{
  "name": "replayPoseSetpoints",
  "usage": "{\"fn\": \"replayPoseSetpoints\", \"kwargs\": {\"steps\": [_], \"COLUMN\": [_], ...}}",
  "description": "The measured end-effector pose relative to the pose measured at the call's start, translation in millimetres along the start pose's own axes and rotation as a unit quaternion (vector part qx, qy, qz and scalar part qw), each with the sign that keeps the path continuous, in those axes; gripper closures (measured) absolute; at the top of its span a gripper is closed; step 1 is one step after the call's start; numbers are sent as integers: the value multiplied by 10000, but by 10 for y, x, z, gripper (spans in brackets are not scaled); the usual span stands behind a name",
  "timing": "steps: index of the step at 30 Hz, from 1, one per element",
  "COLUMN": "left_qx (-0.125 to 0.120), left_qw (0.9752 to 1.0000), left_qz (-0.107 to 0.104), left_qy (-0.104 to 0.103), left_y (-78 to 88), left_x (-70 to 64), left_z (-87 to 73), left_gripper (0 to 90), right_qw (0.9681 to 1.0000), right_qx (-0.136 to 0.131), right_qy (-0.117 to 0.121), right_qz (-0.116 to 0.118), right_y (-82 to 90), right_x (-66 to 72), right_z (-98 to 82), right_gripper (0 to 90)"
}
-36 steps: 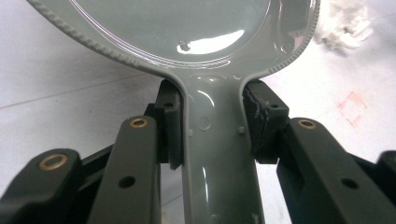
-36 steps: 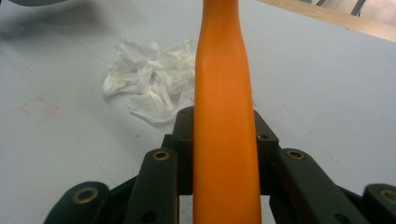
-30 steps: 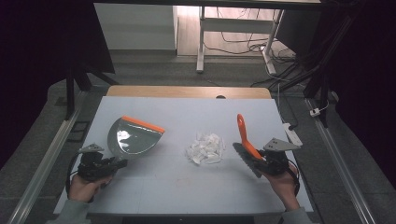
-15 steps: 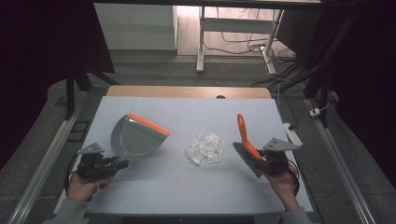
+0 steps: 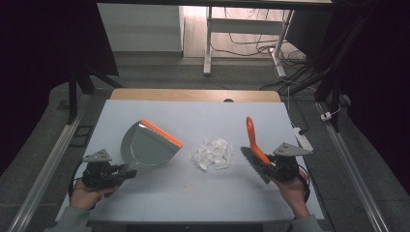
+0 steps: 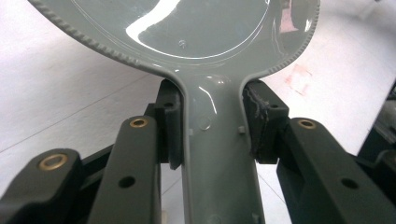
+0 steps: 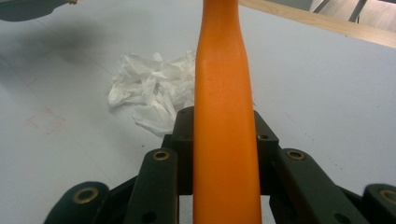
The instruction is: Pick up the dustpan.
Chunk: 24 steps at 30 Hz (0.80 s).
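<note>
a white table [image 5: 159, 193] with a wooden far edge carries a heap of crumpled white paper [image 5: 212, 154] at its middle

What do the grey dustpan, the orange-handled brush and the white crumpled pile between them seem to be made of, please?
Grey dustpan: likely moulded plastic, glossy, with bright highlights and a ribbed rim; its orange lip may be rubber.
Orange-handled brush: smooth, satin plastic handle, evenly coloured; bristles too small to judge.
White crumpled pile: thin paper or tissue, matte, with soft creases.
</note>
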<state>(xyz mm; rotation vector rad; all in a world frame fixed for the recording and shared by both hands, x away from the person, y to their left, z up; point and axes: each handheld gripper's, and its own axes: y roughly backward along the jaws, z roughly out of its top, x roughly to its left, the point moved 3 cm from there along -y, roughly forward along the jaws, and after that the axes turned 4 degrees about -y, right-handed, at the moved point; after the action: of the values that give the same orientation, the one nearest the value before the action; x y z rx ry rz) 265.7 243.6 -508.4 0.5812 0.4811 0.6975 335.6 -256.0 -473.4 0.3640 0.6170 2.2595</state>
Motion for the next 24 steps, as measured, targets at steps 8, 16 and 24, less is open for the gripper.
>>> {"fn": "replayPoseSetpoints", "kwargs": {"steps": [8,16,24], "left_qx": [90,351,601], "left_qw": [9992,9966,9931], "left_qz": [-204,-416,-569], "left_qy": [-328,-624,-835], "left_y": [-40,-89,-147], "left_x": [-146,-233,-288], "left_z": [66,69,53], "left_gripper": [615,615,615], "right_qw": [10000,10000,10000], "right_qx": [4,14,39], "right_qy": [14,-4,23], "right_qz": [-3,-8,-32], "right_y": [-2,-5,-11], "right_x": [3,-3,0], "right_z": [0,-7,-10], "right_gripper": [705,705,705]}}
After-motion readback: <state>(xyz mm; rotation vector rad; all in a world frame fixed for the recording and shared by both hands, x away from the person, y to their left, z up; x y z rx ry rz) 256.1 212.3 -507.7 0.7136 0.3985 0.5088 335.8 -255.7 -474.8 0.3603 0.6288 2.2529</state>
